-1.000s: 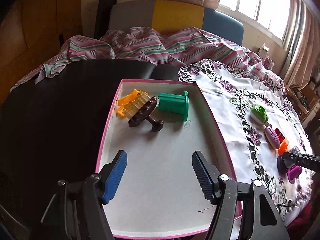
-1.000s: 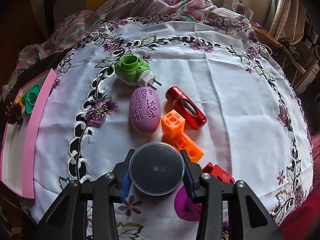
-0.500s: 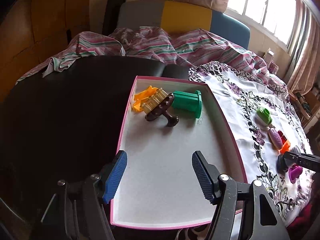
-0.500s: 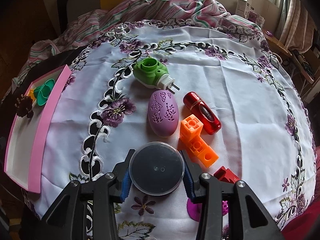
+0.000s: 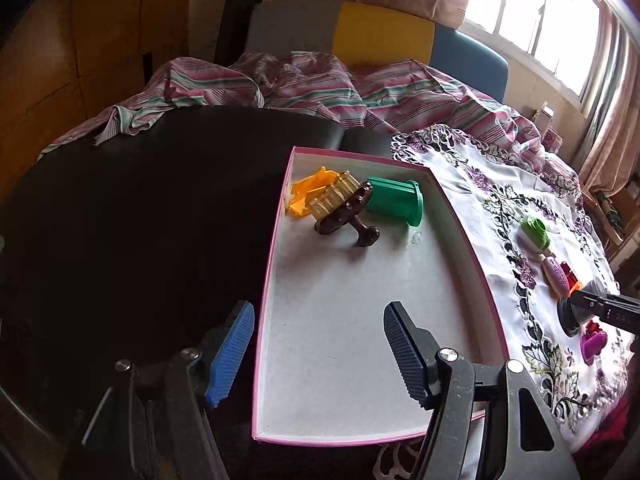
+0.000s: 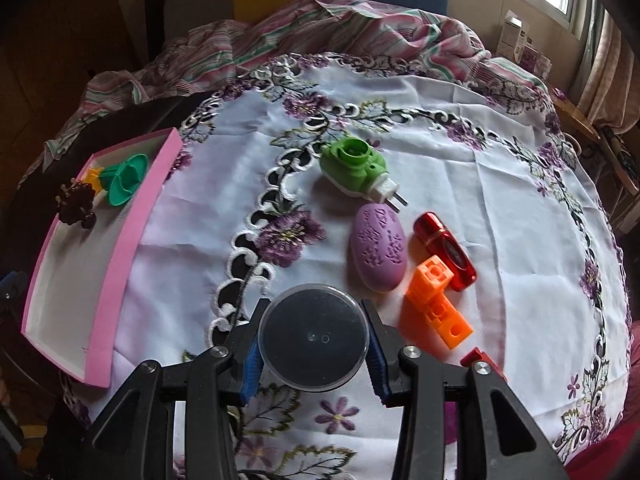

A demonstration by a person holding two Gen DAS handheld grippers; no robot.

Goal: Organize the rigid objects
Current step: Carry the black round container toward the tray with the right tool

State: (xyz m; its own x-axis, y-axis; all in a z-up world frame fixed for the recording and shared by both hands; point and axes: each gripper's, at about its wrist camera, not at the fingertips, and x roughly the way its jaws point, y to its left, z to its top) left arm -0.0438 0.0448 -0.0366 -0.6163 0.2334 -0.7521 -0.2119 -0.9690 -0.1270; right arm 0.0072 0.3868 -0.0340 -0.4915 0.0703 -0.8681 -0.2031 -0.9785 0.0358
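My right gripper (image 6: 313, 340) is shut on a round black container with a clear lid (image 6: 313, 338), held above the embroidered tablecloth. On the cloth behind it lie a green plug-in device (image 6: 354, 170), a purple oval case (image 6: 378, 252), a red cylinder (image 6: 444, 250) and an orange block piece (image 6: 438, 306). A pink-rimmed tray (image 5: 464, 240) holds a green spool (image 5: 394, 200), a brown flower-shaped knob (image 5: 348, 216) and yellow-orange pieces (image 5: 320, 196) at its far end. My left gripper (image 5: 318, 354) hangs open over the tray's near left rim, nothing between its fingers.
The tray (image 6: 116, 276) sits partly on a black tabletop (image 5: 140, 220), to the left of the white floral cloth (image 6: 460, 160). A striped blanket (image 5: 320, 80) lies crumpled behind. A purple piece (image 5: 594, 342) and a red piece (image 6: 482, 362) lie near the right gripper (image 5: 600, 312).
The right gripper has lifted the black container and carried it left toward the tray; the toys now lie farther to its right. The left gripper has drifted left, over the tray's left rim.
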